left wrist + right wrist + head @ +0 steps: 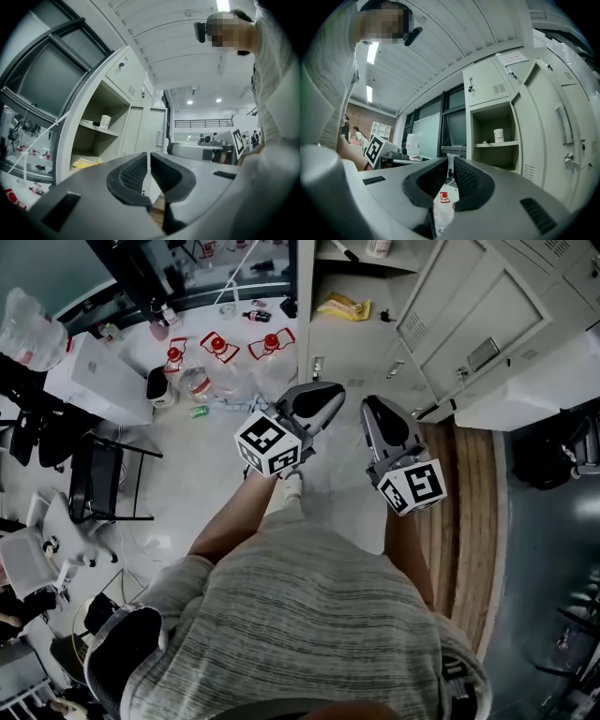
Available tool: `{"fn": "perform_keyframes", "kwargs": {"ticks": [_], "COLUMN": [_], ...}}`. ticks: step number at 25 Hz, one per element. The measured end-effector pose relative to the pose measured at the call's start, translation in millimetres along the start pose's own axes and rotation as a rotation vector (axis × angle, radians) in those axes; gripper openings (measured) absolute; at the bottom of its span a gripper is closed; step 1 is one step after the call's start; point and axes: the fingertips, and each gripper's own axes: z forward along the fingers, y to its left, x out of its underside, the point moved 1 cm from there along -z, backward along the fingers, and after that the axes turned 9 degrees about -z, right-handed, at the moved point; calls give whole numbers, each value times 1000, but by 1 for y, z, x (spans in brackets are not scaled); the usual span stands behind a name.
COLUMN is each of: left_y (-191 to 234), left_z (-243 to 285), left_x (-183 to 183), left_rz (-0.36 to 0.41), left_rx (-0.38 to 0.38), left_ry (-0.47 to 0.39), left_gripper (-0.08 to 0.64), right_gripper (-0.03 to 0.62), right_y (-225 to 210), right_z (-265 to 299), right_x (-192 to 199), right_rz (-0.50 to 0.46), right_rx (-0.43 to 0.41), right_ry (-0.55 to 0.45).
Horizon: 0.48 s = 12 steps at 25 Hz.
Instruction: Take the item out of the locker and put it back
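Locker (487,122) open; white jar (498,135) on its shelf, untouched. Left gripper (149,159), right gripper (452,163) pressed together, empty. Removal and return both pending.

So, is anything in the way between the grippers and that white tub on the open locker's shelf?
Nothing visible. The grey metal locker door is swung open, and the white cylindrical tub stands in plain sight on its shelf; a small dark thing lies beside it, not in front.

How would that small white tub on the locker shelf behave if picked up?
The white tub stands upright and looks cylindrical, so it is probably stiff and light. Knocked over, it could roll along the shelf.
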Motion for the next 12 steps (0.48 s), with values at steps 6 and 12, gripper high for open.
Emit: {"fn": "perform_keyframes", "kwargs": {"ticks": [6,12], "left_y": [62,111], "left_z": [33,52], "left_x": [-7,-13], "left_rz": [0,31], "left_rx": [7,14], "left_ry": [12,21], "left_gripper": [25,43], "right_gripper": [95,144], "right_y": [-36,-66], "right_z": [59,111], "right_x": [24,43], "right_rz": [8,2], "right_rx": [-26,-26], "right_ry": [21,46]}}
